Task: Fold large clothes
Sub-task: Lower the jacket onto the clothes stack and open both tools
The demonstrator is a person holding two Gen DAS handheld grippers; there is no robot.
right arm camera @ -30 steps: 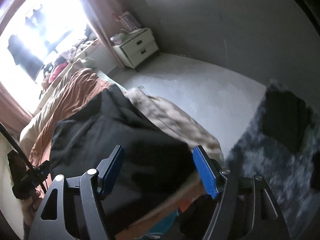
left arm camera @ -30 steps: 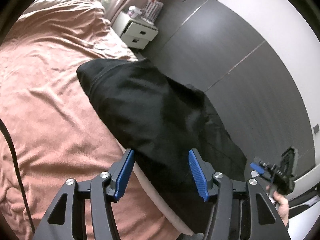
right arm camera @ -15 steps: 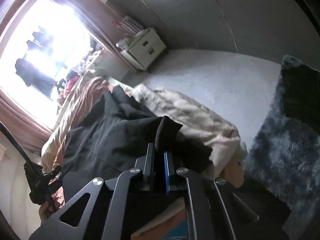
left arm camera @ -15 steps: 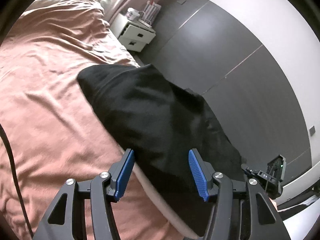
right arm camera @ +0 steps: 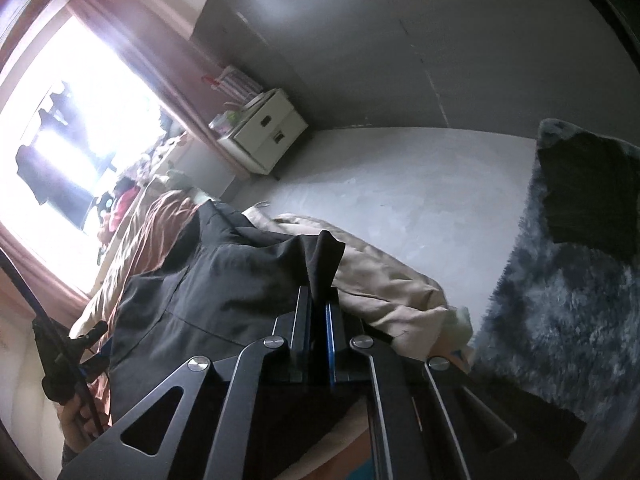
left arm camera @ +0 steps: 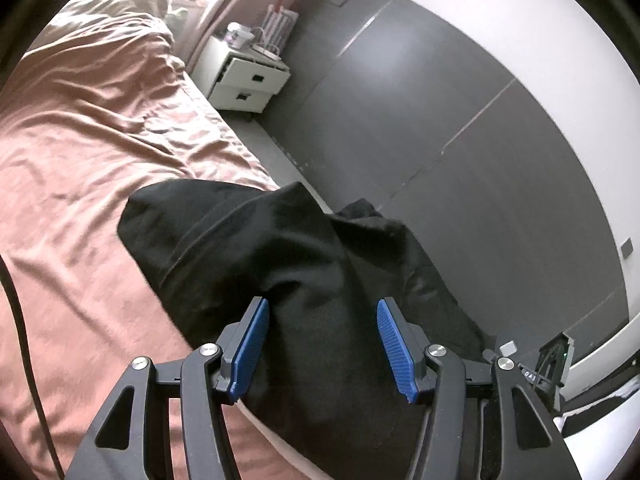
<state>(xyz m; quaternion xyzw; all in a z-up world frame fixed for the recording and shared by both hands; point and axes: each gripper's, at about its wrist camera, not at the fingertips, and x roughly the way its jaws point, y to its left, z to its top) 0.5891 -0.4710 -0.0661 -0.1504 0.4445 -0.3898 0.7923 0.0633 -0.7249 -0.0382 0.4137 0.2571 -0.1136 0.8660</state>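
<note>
Right gripper [right arm camera: 319,312] now pinches black garment [right arm camera: 224,280]

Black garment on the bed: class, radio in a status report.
Right gripper shut on black garment, corner pinched. Left gripper open, poised over the cloth. Garment rumpled at bed edge, unfolded. Nothing in the way.

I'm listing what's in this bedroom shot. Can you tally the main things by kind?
Black garment: 1
Bed: 1
White nightstand: 1
Shaggy grey rug: 1
Claws: 2, left claw and right claw
Total: 6
</note>
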